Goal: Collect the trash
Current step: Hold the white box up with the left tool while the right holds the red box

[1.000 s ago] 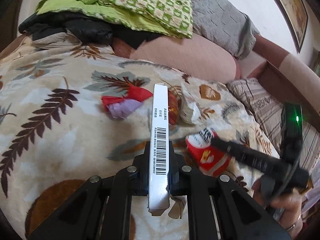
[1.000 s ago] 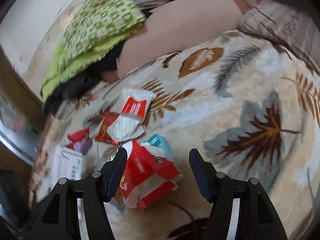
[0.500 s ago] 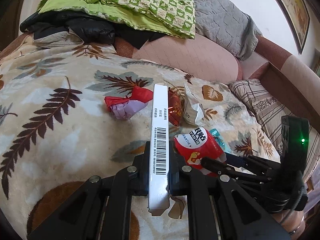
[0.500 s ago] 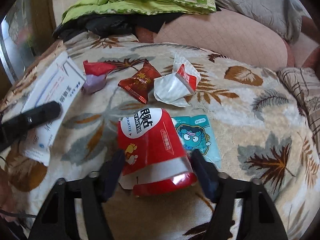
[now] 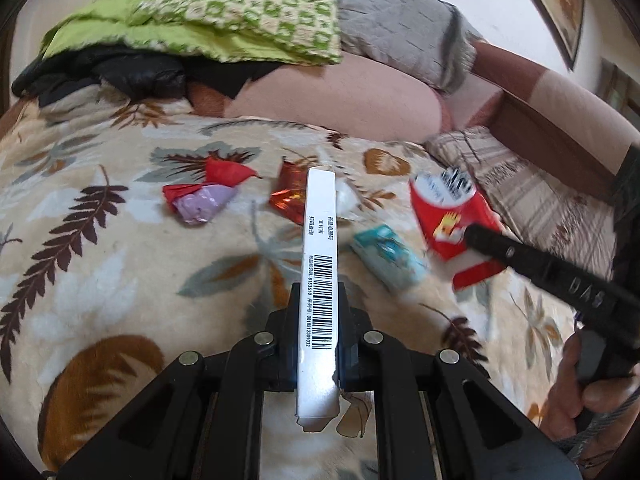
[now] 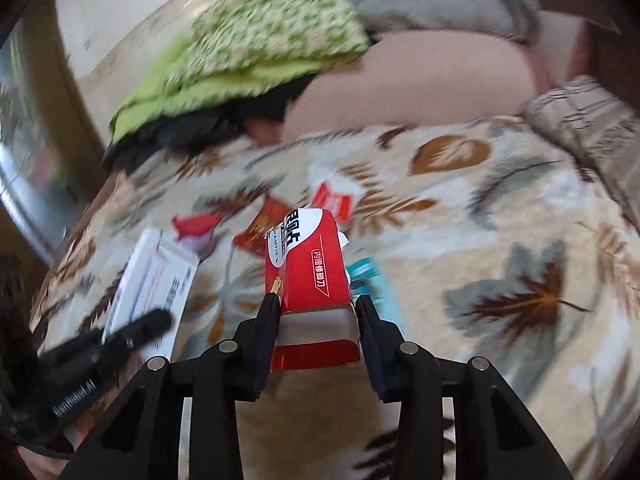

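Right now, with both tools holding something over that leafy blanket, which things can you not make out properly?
- White wrapper, left wrist view: mostly hidden behind the white box in the left tool.
- Teal packet, right wrist view: largely covered by the red box in the right tool.
- Small print on the red box: blurred in both views.
- Framed picture, left wrist view: cut off by the edge.
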Demonstrator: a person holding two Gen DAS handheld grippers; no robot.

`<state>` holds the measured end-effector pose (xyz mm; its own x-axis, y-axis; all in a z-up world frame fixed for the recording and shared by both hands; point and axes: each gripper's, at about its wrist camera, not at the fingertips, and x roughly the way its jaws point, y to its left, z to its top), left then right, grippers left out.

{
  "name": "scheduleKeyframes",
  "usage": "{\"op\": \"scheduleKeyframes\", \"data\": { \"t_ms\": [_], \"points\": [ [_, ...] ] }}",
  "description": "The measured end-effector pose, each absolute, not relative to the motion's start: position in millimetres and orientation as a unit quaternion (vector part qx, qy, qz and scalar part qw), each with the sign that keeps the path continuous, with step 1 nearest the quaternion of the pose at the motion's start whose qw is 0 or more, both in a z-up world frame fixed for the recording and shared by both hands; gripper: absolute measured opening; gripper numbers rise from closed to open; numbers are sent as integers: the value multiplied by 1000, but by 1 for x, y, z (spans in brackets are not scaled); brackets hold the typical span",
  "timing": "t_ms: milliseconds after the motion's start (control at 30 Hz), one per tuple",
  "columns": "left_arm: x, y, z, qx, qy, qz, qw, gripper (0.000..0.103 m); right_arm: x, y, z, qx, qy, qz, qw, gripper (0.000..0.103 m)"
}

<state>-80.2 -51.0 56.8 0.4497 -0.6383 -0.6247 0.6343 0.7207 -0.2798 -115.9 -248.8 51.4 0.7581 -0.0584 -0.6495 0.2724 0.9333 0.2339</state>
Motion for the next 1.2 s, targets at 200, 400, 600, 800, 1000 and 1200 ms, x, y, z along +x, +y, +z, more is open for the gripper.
{"op": "scheduleKeyframes", "data": {
  "t_ms": [200,400,600,800,1000,1200],
  "points": [
    [-121,-42,66,7,357,-398,845,12,-162,-238,80,157,289,-139,934,42],
    [-162,-28,68,31,343,-411,844,12,-222,-221,82,180,274,-172,929,42],
    [-185,-17,73,48,321,-414,850,12,-269,-195,87,149,260,-189,935,42],
    [-181,-22,64,68,317,-395,860,12,-291,-172,84,118,264,-199,936,43],
    [-173,-25,56,72,327,-384,861,12,-290,-179,78,121,274,-210,931,43],
    [-174,-28,58,78,316,-383,865,12,-283,-185,74,128,281,-210,928,43]
  ]
}}
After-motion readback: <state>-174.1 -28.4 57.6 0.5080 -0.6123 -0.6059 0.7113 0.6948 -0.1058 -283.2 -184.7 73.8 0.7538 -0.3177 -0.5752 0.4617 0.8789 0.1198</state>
